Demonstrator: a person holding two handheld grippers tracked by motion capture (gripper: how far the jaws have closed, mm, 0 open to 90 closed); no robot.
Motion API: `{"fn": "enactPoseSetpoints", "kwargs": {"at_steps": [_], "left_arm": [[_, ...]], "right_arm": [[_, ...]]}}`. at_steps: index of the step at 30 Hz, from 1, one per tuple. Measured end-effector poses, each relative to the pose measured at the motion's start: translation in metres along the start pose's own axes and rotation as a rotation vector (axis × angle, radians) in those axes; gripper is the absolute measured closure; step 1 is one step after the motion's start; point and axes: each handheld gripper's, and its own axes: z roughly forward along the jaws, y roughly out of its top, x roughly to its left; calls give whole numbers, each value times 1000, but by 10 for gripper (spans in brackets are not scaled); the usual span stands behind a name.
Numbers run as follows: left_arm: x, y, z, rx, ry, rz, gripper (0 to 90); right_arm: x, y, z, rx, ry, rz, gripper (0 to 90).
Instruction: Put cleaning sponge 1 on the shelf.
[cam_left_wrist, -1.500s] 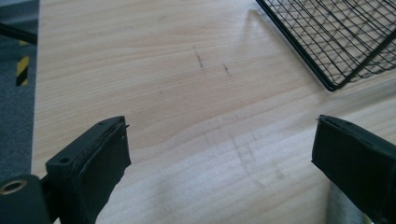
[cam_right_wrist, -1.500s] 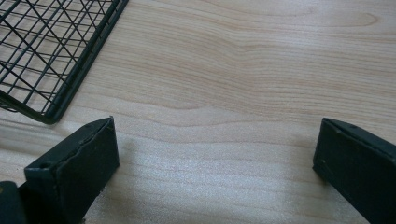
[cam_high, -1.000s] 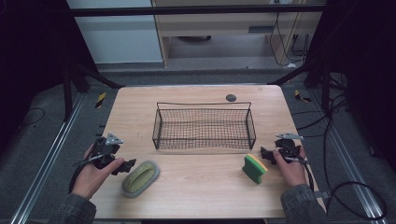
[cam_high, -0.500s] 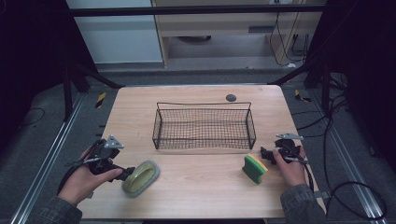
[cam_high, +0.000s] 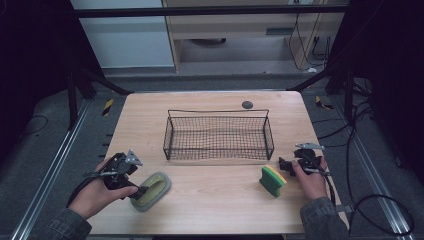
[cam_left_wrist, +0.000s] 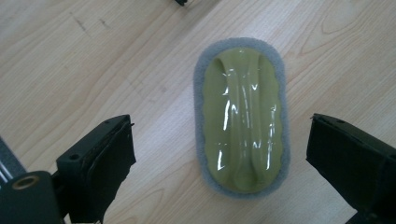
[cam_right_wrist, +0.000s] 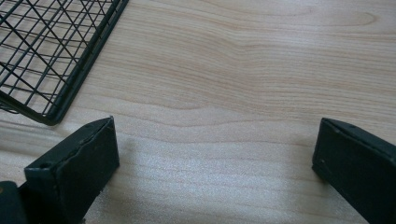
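- A wooden table (cam_high: 210, 210) stands on a dark floor, with rails along both sides.
- A wire basket (cam_high: 218, 134) sits mid-table, probably where the scrubbers are meant to go.
- The grey-edged scrub pad (cam_left_wrist: 243, 116) lies flat at front left; the left gripper (cam_left_wrist: 219, 163) straddles it, jaws spread, likely lining up a grasp.
- The green sponge (cam_high: 272, 180) stands near the right gripper (cam_right_wrist: 215, 163), whose jaws are spread over bare wood.

Wire basket (cam_high: 218, 135) mid-table, scrub pad (cam_high: 150, 190) front-left, sponge (cam_high: 272, 180) front-right.
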Motion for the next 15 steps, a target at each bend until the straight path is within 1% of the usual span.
{"fn": "enactPoseSetpoints", "kwargs": {"at_steps": [1,4,5,7,8,10,11,12,15], "left_arm": [[0,0,0,0,0,0,71],[-1,2,10,19,-10,8,87],[0,4,16,35,-24,7,106],[0,4,19,41,-29,6,125],[1,5,22,54,-30,-4,162],[1,6,27,71,-44,3,194],[0,6,29,76,-48,2,194],[-1,7,34,84,-61,5,222],[-2,7,37,91,-72,6,246]], "right_arm": [[0,0,0,0,0,0,7],[0,0,0,0,0,0,7],[0,0,0,0,0,1,7],[0,0,0,-1,1,2,7],[0,0,0,0,0,1,7],[0,0,0,0,0,0,7],[0,0,0,0,0,0,7],[0,0,0,0,2,2,7],[0,0,0,0,2,2,7]]}}
